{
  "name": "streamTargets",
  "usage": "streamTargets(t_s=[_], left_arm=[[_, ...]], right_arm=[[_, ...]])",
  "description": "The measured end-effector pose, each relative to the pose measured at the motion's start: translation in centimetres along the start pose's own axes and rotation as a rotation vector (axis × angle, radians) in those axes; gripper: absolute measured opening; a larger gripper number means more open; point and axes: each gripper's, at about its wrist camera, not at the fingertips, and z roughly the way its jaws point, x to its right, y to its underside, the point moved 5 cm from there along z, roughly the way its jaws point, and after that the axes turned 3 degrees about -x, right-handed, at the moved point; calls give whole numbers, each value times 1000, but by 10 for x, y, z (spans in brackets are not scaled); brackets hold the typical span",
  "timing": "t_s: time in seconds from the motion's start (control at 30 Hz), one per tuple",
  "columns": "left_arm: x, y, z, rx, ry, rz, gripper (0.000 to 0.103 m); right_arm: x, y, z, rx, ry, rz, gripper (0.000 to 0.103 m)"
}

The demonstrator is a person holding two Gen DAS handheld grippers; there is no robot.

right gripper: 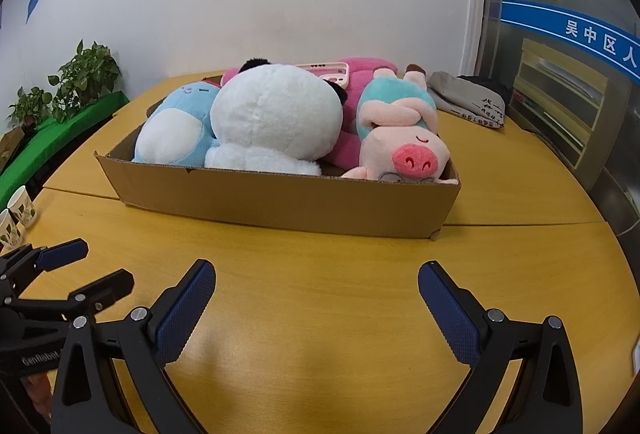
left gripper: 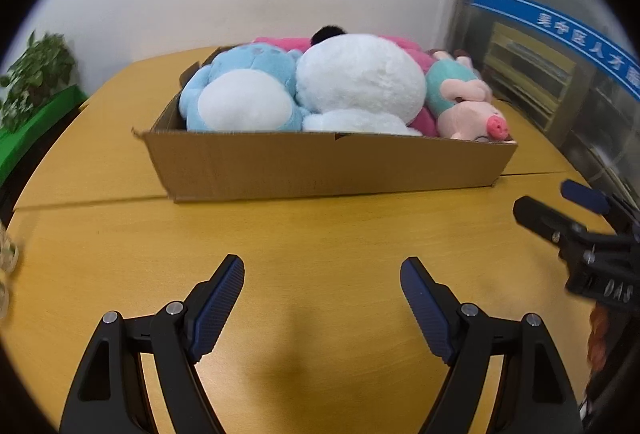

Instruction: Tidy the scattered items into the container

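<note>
Both your tools, left tool (left gripper: 322, 270) and right tool (right gripper: 317, 276), hung open and empty, while the overfilled cardboard box (right gripper: 280, 200) at frame centre risked spilling its pig plush (right gripper: 404, 150).

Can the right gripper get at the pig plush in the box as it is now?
Probably yes. The right gripper is open and empty over bare table, and the pig plush lies at the near right end of the cardboard box, uncovered.

Bare yellow wooden tabletop (right gripper: 320, 294) lies clear before the shallow brown cardboard box (right gripper: 280, 202). Plush toys (right gripper: 276, 118) fill the box above its rim. Patterned paper cups (right gripper: 18, 210) stand left of it.
</note>
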Motion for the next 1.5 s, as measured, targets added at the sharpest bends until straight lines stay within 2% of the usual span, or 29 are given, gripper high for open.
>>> streamTargets(t_s=[0.13,0.23,0.3,0.4,0.47,0.53,0.6,0.73,0.87,1.03,1.5], left_arm=[[-52,4,-14,19,-73,67,81],[-98,20,-16,-23,-79,143,81],[-131,32,-12,-70,-98,167,81],[-173,44,0,-113,-78,143,81],[-192,48,9,-129,-86,105,81],[-208,50,19,-148,-91,70,81],[-217,47,25,-135,-66,34,81],[-225,39,32,-132,-70,38,83],[-234,35,40,-158,-81,37,103],[-237,31,42,-162,-87,30,103],[-237,25,40,-167,-79,42,103]], right_arm=[[34,-5,-6,47,-96,-81,103],[65,6,-1,35,-140,-174,103],[94,24,15,-33,-144,-244,103],[147,56,46,-138,-92,-298,103],[179,70,58,-157,-81,-271,103],[201,81,65,-215,-122,-232,103],[218,82,65,-228,-162,-216,103],[237,84,68,-250,-218,-252,103],[242,85,69,-245,-272,-313,103],[245,87,65,-239,-337,-385,103],[250,82,70,-234,-363,-425,103]])
